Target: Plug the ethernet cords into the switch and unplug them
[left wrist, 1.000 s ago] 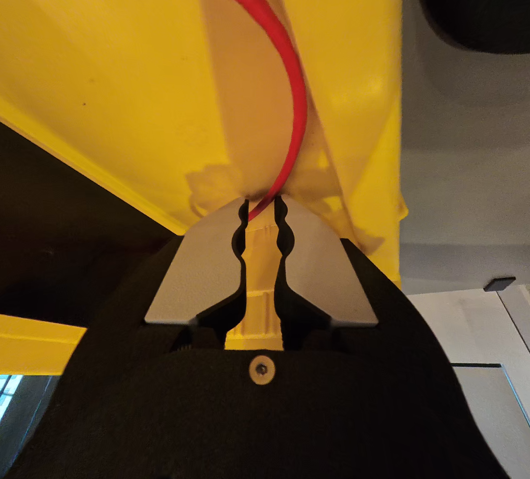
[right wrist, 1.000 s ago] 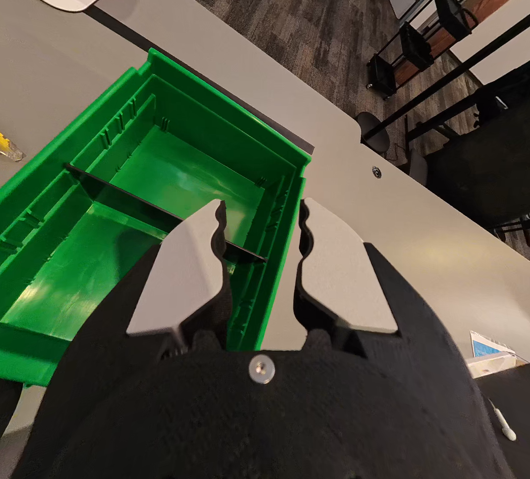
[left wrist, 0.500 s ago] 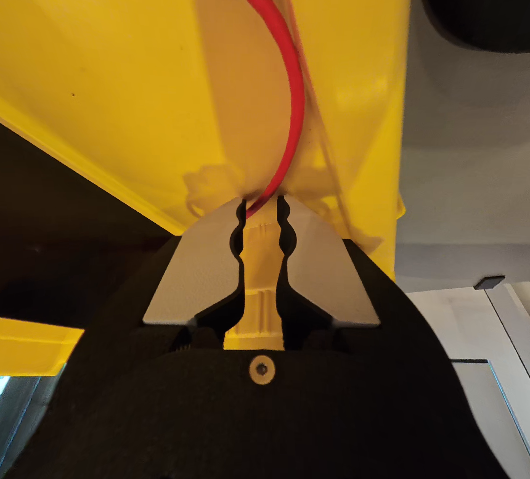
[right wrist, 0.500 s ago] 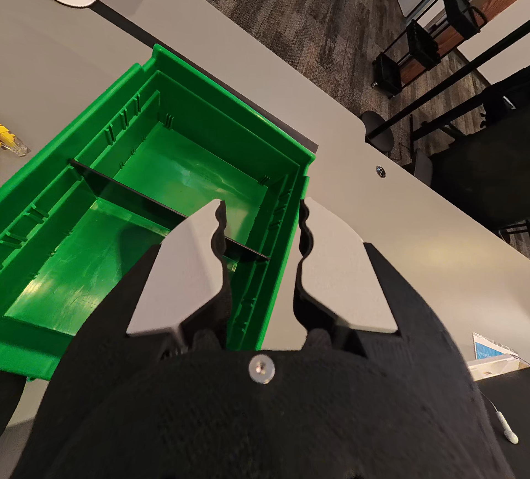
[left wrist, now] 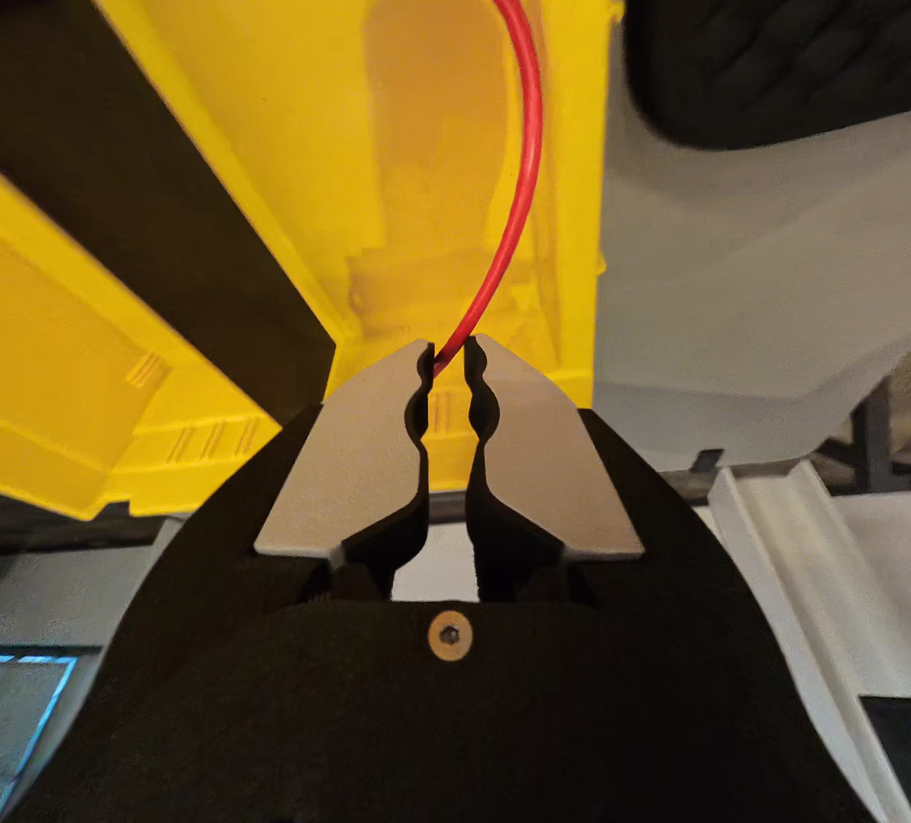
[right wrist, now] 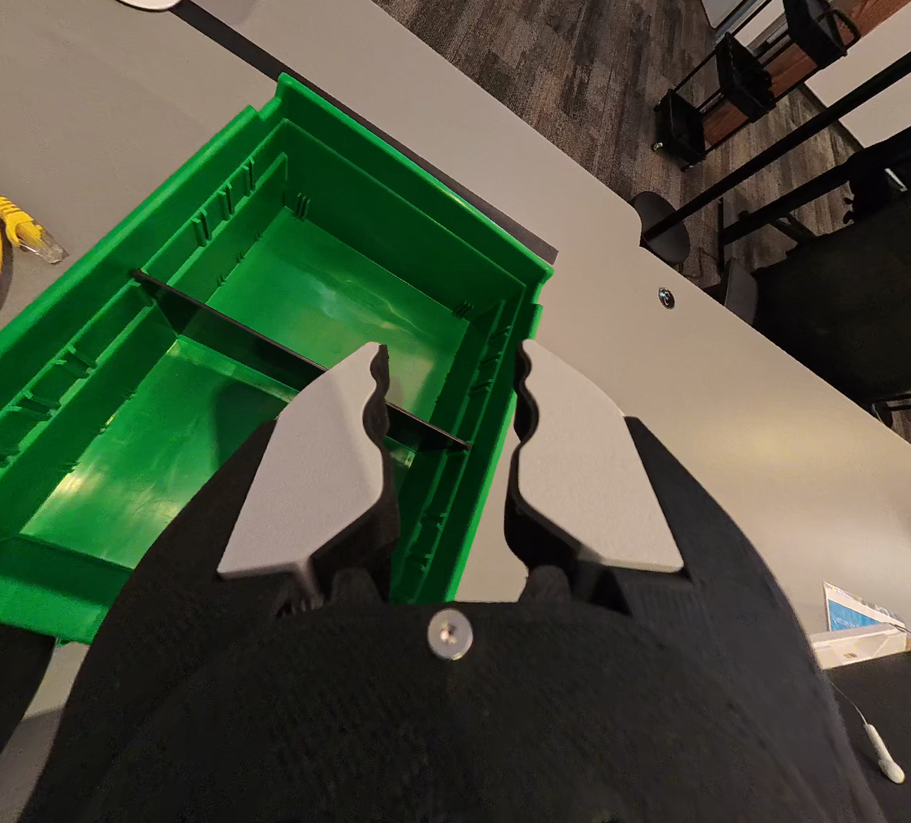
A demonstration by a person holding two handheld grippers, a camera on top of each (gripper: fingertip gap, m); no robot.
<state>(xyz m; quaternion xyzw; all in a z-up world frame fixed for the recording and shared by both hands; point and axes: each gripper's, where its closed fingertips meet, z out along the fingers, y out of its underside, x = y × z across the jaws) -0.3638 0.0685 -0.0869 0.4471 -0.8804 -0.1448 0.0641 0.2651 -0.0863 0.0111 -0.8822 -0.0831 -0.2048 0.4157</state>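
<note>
Two tools, one cord in hand.

Left tool point(left wrist: 448, 356): jaws nearly closed on a red cord point(left wrist: 522, 149) at the very tips. Cord runs out between the fingertips, arcs up and left over the inside of a yellow bin point(left wrist: 296, 109), and ends in a blurred red mass at the top left corner. Left pad touches the cord; contact on the right pad is hard to judge, so the hold looks light.

Right tool point(right wrist: 451, 370): jaws wide apart, nothing between them. Hovers over the near right corner of a green bin point(right wrist: 419, 227) with a dark divider point(right wrist: 236, 331); both compartments show bare floors.

Yellow plug point(right wrist: 22, 227): lies on the grey counter point(right wrist: 641, 405), left of the green bin, apart from both tools.

Step in hand, judged: picking the red cord out of the yellow bin, before any plugging. Next move calls for lifting the cord clear, finding its plug end, and re-gripping there so the plug can be aimed at a port; the free right tool could steady the switch.

Hidden or unclear: switch not seen in either view. Red cord's plug not made out. Yellow cord cut off at the frame edge. Dark textured object point(left wrist: 769, 25) beyond the yellow bin unidentified.
</note>
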